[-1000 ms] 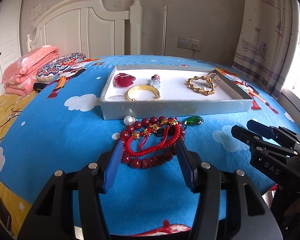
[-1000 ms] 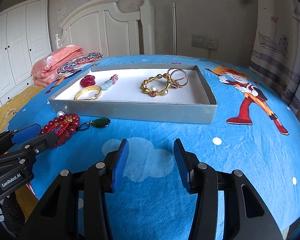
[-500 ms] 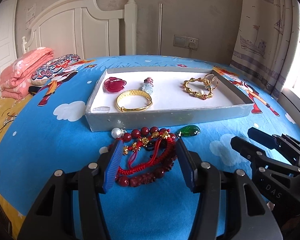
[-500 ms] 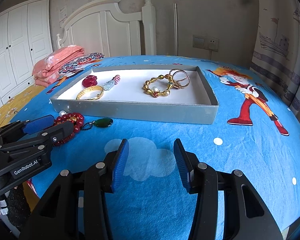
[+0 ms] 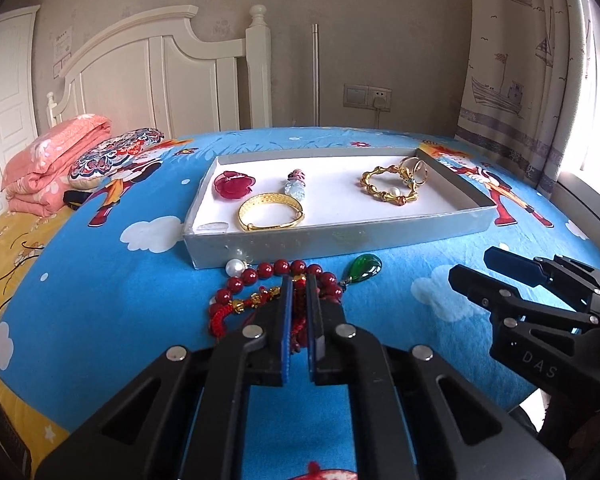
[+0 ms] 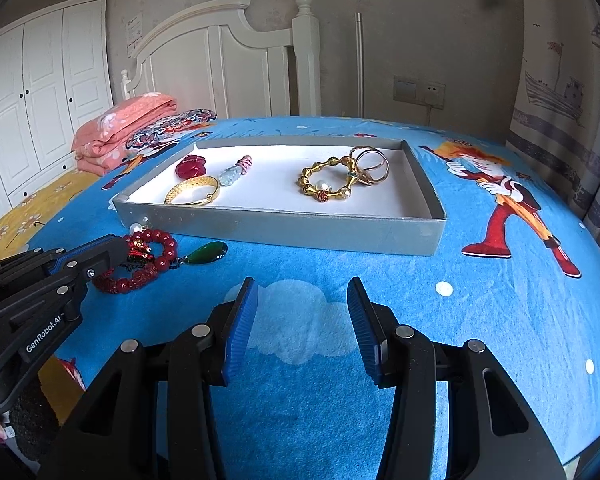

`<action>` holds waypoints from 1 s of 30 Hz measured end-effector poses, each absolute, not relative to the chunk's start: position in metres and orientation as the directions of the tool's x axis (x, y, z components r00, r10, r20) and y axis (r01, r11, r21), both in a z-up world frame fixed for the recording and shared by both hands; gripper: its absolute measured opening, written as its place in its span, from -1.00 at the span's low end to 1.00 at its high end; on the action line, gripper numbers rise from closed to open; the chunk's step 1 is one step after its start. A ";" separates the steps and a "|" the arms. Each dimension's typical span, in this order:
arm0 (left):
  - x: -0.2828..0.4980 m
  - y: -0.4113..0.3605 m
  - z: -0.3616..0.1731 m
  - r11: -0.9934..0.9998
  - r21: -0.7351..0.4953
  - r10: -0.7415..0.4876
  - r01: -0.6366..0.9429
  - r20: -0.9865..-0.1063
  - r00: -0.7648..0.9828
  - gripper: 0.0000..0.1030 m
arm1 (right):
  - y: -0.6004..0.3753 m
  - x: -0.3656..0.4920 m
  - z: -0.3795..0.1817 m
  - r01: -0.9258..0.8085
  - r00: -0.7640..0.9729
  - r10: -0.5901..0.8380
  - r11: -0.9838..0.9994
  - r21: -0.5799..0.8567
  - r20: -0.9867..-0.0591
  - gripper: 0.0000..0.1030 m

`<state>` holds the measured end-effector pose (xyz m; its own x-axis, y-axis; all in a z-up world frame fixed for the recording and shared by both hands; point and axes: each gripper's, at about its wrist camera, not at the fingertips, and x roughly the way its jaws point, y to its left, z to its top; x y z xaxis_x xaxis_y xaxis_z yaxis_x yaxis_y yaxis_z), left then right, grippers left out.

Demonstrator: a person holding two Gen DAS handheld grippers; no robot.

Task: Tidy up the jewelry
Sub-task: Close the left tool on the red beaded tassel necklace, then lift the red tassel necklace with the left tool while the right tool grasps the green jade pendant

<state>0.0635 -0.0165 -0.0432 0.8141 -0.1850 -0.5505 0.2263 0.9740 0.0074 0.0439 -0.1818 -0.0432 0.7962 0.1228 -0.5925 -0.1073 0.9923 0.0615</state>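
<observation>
A grey tray point(image 5: 340, 236) point(image 6: 284, 230) with a white floor lies on the blue bedspread. It holds a gold bangle point(image 5: 270, 212), a red flower piece point(image 5: 233, 185), a pale blue pendant point(image 5: 296, 186), a gold bead bracelet point(image 5: 388, 188) and rings point(image 6: 370, 164). In front of the tray lies a red bead bracelet with red cord point(image 5: 260, 284) point(image 6: 140, 264), next to a pearl point(image 5: 235, 267) and a green drop pendant point(image 5: 364, 267) point(image 6: 208, 252). My left gripper point(image 5: 298, 280) point(image 6: 118, 246) is shut on the red bracelet's cord. My right gripper point(image 6: 302, 292) point(image 5: 488, 264) is open and empty over the bedspread.
A folded pink quilt point(image 5: 48, 168) and a patterned pillow point(image 5: 116, 152) lie at the back left. A white headboard point(image 5: 172, 76) stands behind. A curtain point(image 5: 540, 60) hangs at the right. The bed's edge runs close below both grippers.
My left gripper has moved forward over the red bead bracelet and closed on its cord. The right gripper has stayed open in place.
</observation>
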 end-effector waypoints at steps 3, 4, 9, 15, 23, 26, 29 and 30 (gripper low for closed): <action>0.060 -0.002 -0.037 0.980 -0.008 -0.170 0.197 -0.540 0.824 -0.88 | -0.172 0.043 -0.039 -0.139 0.799 0.144 0.989 0.055 -0.584 -0.12; 0.059 0.002 -0.034 0.982 -0.012 -0.166 0.189 -0.537 0.827 -0.88 | -0.169 0.043 -0.037 -0.152 0.800 0.154 0.987 0.053 -0.580 -0.12; 0.052 0.020 -0.019 0.987 -0.016 -0.145 0.159 -0.505 0.851 -0.89 | -0.150 0.045 -0.030 -0.209 0.796 0.201 0.977 0.052 -0.570 -0.12; 0.045 0.029 0.004 0.988 -0.023 -0.146 0.152 -0.459 0.877 -0.89 | -0.135 0.042 -0.023 -0.240 0.802 0.219 0.970 0.036 -0.556 -0.12; 0.033 0.023 0.031 0.988 0.000 -0.140 0.152 -0.394 0.909 -0.89 | -0.130 0.034 -0.017 -0.269 0.803 0.239 0.963 0.027 -0.546 -0.12; 0.037 0.026 0.033 0.992 0.005 -0.117 0.130 -0.396 0.911 -0.89 | -0.120 0.035 -0.020 -0.321 0.779 0.285 0.946 0.036 -0.559 -0.12; 0.041 0.034 0.030 0.994 -0.002 -0.097 0.106 -0.415 0.905 -0.89 | -0.108 0.036 -0.024 -0.364 0.756 0.315 0.931 0.032 -0.574 -0.12; 0.043 0.037 0.028 0.995 0.003 -0.088 0.098 -0.420 0.903 -0.89 | -0.104 0.036 -0.025 -0.379 0.748 0.325 0.925 0.029 -0.579 -0.12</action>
